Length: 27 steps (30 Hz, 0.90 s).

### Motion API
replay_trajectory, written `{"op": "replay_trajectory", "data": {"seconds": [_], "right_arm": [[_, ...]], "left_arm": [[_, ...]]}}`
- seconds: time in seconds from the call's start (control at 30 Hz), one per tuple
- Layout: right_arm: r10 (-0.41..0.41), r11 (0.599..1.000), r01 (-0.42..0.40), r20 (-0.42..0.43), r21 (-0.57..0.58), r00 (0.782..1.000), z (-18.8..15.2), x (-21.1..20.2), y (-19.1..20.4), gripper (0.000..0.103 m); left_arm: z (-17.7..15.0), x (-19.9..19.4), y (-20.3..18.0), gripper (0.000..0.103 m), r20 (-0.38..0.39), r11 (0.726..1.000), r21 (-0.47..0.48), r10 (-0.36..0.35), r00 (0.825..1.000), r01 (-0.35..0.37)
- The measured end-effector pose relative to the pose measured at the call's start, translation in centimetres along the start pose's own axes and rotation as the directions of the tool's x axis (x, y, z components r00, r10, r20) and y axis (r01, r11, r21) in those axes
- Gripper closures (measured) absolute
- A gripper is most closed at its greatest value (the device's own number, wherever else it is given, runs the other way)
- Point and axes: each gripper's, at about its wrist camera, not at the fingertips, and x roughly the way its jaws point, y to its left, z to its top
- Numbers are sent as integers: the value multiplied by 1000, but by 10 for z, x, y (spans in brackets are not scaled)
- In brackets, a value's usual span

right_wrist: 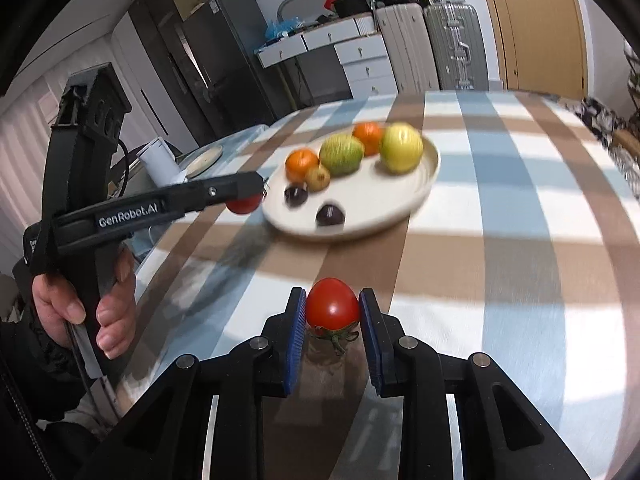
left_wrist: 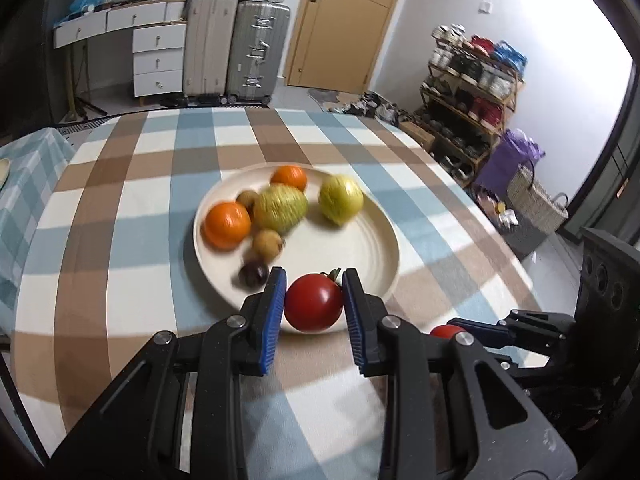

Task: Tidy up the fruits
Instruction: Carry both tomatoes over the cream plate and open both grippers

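Checked cloth in blue, brown and white squares covers your table, soft and flat. On it sits a round cream plate with a low rim and faint rings. The plate holds two smooth oranges, two bumpy yellow-green fruits, small brown fruits and dark purple round ones. They look blurry.

Your left gripper has black arms and blue ribbed pads. The pads squeeze a shiny, round, dark red tomato from both sides. Its little green stalk pokes up at the top. You hold it up over the near edge of the plate, and the gripper tilts down toward the table. In the right wrist view, your left hand wraps around the black handle, with the fingers curled tight.

Your right gripper looks the same. Its blue pads pinch a brighter red tomato, with the green stalk hanging below. This tomato is near you, well apart from the plate, and the gripper tilts down too.

Behind the table stand hard grey suitcases, white drawers and a wooden door.
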Motion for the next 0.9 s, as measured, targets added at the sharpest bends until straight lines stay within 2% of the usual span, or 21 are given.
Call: {"op": "replay_trajectory", "data": {"seconds": [0.17, 0.37, 0.6, 0.9], "right_arm": [[4, 1000, -4, 16, 2, 1000, 32, 20, -10, 76], [19, 1000, -19, 14, 20, 1000, 59, 45, -23, 76], [3, 1000, -3, -3, 3, 1000, 73, 65, -34, 76], [10, 1000, -10, -8, 3, 1000, 77, 80, -45, 76]], "left_arm": [[26, 24, 0, 77, -5, 999, -14, -30, 1000, 30], [50, 66, -7, 77, -80, 998, -16, -62, 995, 61], [60, 103, -13, 77, -122, 997, -4, -77, 990, 77], [62, 127, -15, 77, -157, 996, 16, -87, 984, 90]]}}
